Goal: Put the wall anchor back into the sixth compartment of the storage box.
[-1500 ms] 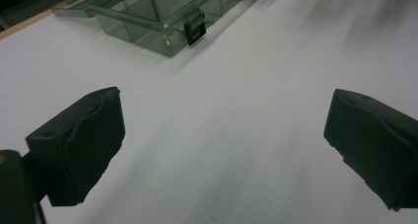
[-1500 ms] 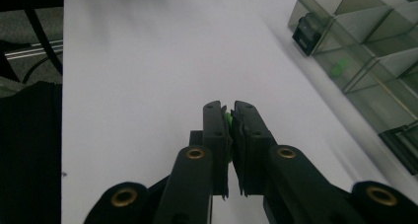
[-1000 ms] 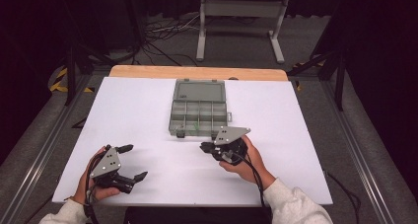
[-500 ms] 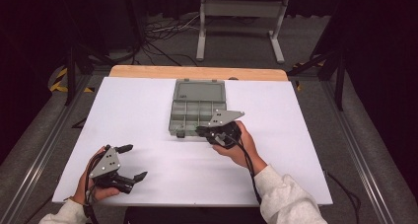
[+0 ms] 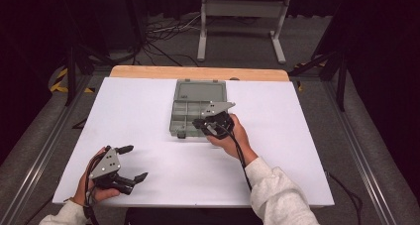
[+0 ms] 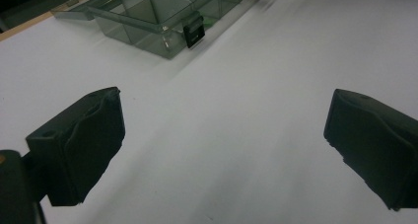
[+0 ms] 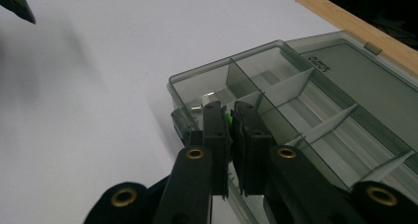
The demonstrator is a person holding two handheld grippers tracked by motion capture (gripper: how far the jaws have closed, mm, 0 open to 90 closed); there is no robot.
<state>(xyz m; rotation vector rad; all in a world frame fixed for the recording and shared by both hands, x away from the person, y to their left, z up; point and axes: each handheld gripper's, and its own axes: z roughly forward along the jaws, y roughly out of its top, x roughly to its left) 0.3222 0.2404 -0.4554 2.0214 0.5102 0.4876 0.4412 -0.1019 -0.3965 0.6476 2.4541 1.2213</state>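
Over the near edge of the smoky grey, see-through plastic compartment box (image 5: 198,107), the right gripper (image 7: 230,116) hangs with its black jaws pinched almost together, and a small bright green thing (image 7: 228,119) is clamped between the pads — too little of it shows to say what it is. From the high view that gripper (image 5: 205,127) sits at the box's front right corner, the hand (image 5: 229,138) just behind it, a black cable trailing back along a pale grey sleeve (image 5: 277,193).

That box lies with its lid (image 5: 200,90) folded flat away from the person, dividers standing upright in the tray, a dark latch (image 6: 194,32) on the front wall. It rests on a white sheet (image 5: 148,106) covering the table, toward the far middle of it.

Well away from the box, near the front left corner of the sheet, the left gripper (image 5: 130,161) is low over the bare white surface, jaws spread wide with nothing between them; its own view shows the box off in the distance.

Beyond the box, a strip of pale wood table edge (image 5: 198,73) peeks out. Farther back: grey carpeted floor (image 5: 237,41), a tangle of cables (image 5: 158,34), a light metal stand (image 5: 242,17), dark surroundings. Yellow-black tape (image 5: 62,81) marks the floor off to the left.
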